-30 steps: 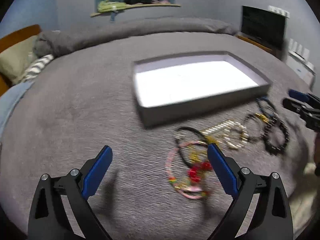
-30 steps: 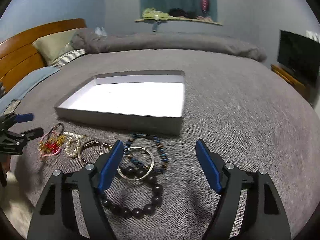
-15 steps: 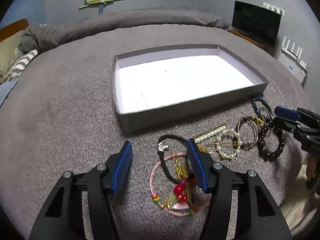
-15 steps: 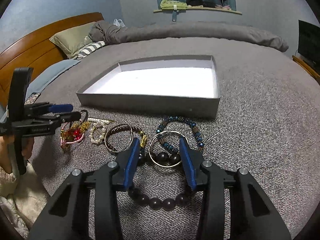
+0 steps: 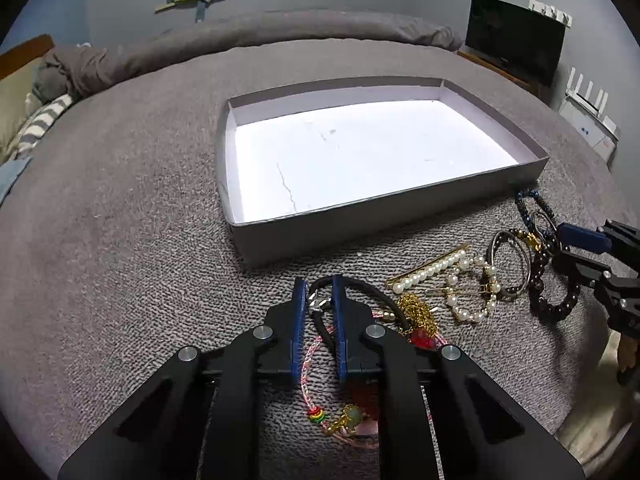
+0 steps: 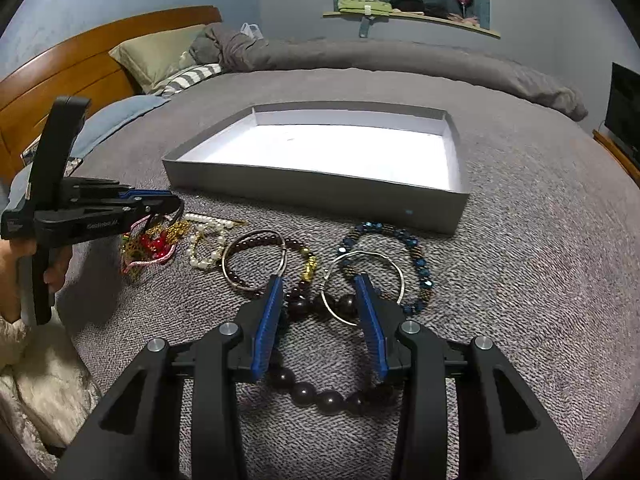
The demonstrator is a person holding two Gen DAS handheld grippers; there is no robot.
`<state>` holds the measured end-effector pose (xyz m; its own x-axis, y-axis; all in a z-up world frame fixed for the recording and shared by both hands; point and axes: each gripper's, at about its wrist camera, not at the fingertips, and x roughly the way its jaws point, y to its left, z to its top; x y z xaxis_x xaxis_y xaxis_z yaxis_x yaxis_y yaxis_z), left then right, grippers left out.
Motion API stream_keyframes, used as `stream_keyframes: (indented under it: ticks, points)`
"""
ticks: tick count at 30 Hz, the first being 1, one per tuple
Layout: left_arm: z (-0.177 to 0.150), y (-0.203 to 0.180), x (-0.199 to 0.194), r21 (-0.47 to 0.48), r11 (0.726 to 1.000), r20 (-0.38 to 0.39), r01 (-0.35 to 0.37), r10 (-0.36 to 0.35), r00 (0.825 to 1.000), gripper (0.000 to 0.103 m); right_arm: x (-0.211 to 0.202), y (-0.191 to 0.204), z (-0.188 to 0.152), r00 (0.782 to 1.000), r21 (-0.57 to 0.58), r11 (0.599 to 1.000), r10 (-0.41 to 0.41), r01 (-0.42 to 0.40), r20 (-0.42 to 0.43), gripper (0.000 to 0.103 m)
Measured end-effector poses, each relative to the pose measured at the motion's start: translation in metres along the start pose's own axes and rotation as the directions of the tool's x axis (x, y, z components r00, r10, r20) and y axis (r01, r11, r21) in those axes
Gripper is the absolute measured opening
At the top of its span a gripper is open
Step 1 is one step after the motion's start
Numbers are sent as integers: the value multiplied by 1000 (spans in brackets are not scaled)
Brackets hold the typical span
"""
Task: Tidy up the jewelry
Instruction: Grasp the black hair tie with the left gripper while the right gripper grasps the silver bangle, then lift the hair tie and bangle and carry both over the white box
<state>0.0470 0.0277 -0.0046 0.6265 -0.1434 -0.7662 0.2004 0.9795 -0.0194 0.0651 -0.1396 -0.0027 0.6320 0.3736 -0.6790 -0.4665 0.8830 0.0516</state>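
A shallow grey box (image 5: 400,216) with a white floor lies on the grey bedspread; it also shows in the right wrist view (image 6: 320,194). Jewelry lies in a row in front of it. My left gripper (image 5: 319,286) has its jaws nearly closed around the metal clasp of a black cord bracelet (image 5: 376,294), above a pink cord bracelet (image 5: 310,354). My right gripper (image 6: 318,282) is partly open, its jaws astride large dark beads of a dark bead bracelet (image 6: 320,396), beside a silver hoop (image 6: 362,258). A pearl piece (image 5: 436,268) and blue bead bracelet (image 6: 416,248) lie between.
A brown bead bracelet with a thin bangle (image 6: 256,258) lies left of the right gripper. Pillows (image 6: 160,56) and a wooden headboard (image 6: 72,72) are at the left. A dark screen (image 5: 516,36) stands at the right. A rolled grey duvet (image 5: 280,36) lies behind the box.
Both grippers moved down and forward onto the jewelry. The left jaws narrowed from wide open to a small gap around the black cord clasp. The right jaws narrowed over the dark beads.
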Motion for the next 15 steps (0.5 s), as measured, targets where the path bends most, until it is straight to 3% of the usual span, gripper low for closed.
stream_keyframes:
  ticks: [2, 4, 15]
  points:
    - [0, -2, -1, 12, 1000, 6, -11, 11, 1000, 13, 4, 0, 0, 1000, 0, 1000, 1, -1, -14, 18]
    - [-1, -4, -2, 21, 1000, 15, -19, 18, 1000, 13, 6, 1, -1, 1000, -8, 1000, -6, 6, -21, 14]
    - [-3, -1, -10, 5, 1000, 39, 11, -11, 999, 13, 12, 0, -1, 999, -8, 1000, -29, 29, -24, 5]
